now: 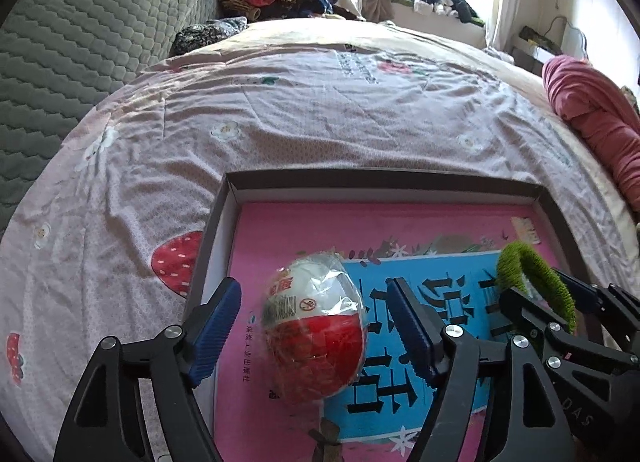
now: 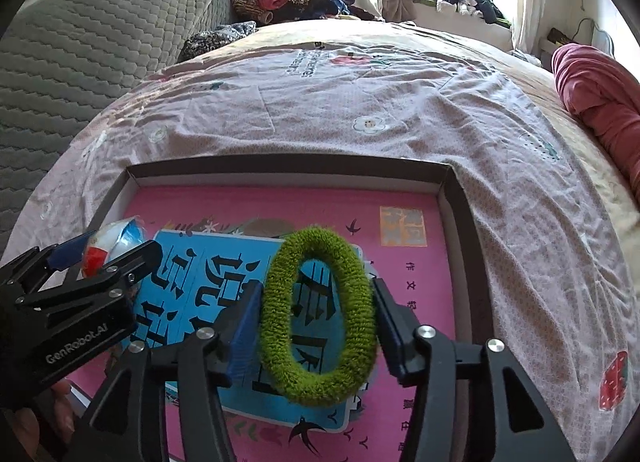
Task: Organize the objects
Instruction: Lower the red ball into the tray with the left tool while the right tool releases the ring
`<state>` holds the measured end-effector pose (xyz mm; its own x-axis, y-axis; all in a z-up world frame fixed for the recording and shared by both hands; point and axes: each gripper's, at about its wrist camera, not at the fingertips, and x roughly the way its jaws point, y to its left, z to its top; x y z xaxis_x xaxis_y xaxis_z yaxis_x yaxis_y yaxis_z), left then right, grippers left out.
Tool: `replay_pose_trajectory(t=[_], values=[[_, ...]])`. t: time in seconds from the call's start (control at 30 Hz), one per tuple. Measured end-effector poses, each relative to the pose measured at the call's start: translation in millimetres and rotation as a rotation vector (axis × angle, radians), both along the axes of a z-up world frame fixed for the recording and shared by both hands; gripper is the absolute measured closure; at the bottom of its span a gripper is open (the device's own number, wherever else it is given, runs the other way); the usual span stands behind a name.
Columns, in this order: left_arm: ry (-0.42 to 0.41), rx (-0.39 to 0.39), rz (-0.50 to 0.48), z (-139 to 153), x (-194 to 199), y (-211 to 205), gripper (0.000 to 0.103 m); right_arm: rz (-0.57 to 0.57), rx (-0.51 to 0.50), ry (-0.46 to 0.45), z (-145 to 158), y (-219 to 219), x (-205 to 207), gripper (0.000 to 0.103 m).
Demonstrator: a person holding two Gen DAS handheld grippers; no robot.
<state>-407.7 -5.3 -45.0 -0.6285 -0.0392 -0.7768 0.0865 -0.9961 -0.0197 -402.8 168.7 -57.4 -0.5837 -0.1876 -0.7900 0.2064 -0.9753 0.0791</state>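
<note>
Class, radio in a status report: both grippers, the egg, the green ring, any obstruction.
Left gripper open, wrapped egg loose between fingers. Right gripper open around green ring. Both over pink book in box. No obstruction seen.

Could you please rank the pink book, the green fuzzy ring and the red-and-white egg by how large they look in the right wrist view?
Largest to smallest, as they look:
1. pink book
2. green fuzzy ring
3. red-and-white egg

The ring sits very near the camera and the egg is partly hidden by the left gripper, so ring over egg may not reflect true size.
</note>
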Motion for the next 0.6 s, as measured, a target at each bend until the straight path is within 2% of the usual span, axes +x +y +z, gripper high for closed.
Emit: replay_pose_trajectory(t=[0.07, 0.23, 0.37, 0.5, 0.6], values=[[0.011, 0.013, 0.004, 6.3, 1.9, -3.2, 0.026, -0.004, -0.007, 0.011, 4.9, 2.5, 2.0, 0.045], [0.054, 0.029, 0.019, 23.7, 11.4, -10.3, 0.021, -0.009, -0.033, 0.054, 22.4, 9.2, 9.9, 0.027], [0.078, 0.026, 0.028, 37.3, 20.9, -14.8, 0.019, -0.011, -0.035, 0.091, 41.1, 12.1, 20.6, 0.024], [0.109, 0.037, 0.031, 51.9, 35.6, -16.1, 0.018, -0.006, -0.039, 0.143, 65.3, 13.5, 38.6, 0.016], [0.12, 0.026, 0.03, 62.4, 53.1, -16.6, 0.018, -0.01, -0.045, 0.184, 86.4, 15.3, 59.5, 0.014]])
